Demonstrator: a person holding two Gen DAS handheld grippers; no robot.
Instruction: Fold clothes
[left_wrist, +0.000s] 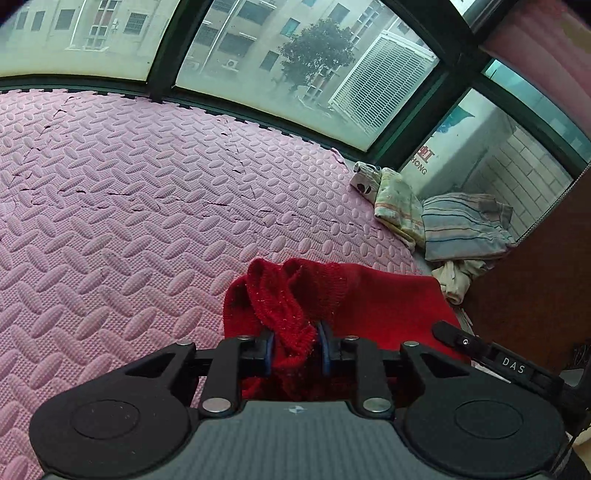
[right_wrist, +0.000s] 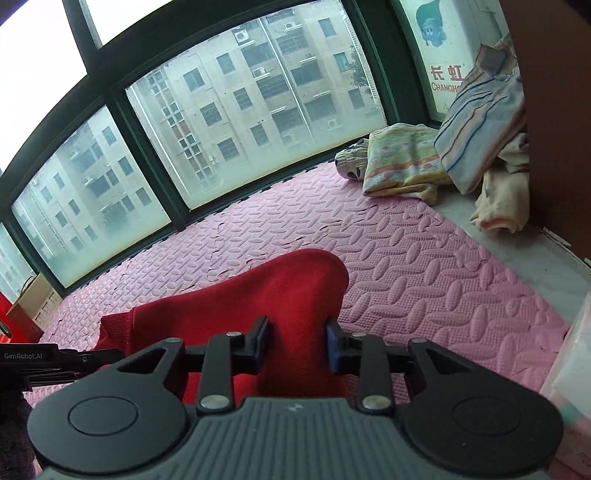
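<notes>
Pink foam floor mat (left_wrist: 129, 221) with an embossed tread pattern fills the left wrist view, bounded at the far side by a dark-framed window (left_wrist: 258, 66) onto apartment blocks. Left gripper (left_wrist: 295, 349): fingers drawn in on a bunched ribbed edge of the red garment (left_wrist: 369, 295), which is lifted at the near right of the mat. Far right, against a brown panel: a loose pile of other clothes (left_wrist: 443, 225), striped and floral, some apparently folded flat, some crumpled.

Right wrist view: the same mat (right_wrist: 424, 266) and window (right_wrist: 240, 110). Right gripper (right_wrist: 297, 347): fingers closed in against a smooth raised hump of the red garment (right_wrist: 258, 295); contact appears firm, though the near pad faces are partly hidden by cloth. The body of the left tool (right_wrist: 37, 360) enters at the near left edge. The pile of clothes (right_wrist: 443, 155) lies at the far right.

Progress, as judged: early. The garment is held at two points, not yet spread flat; no crease is visible. Spreading, folding and stacking remain.
</notes>
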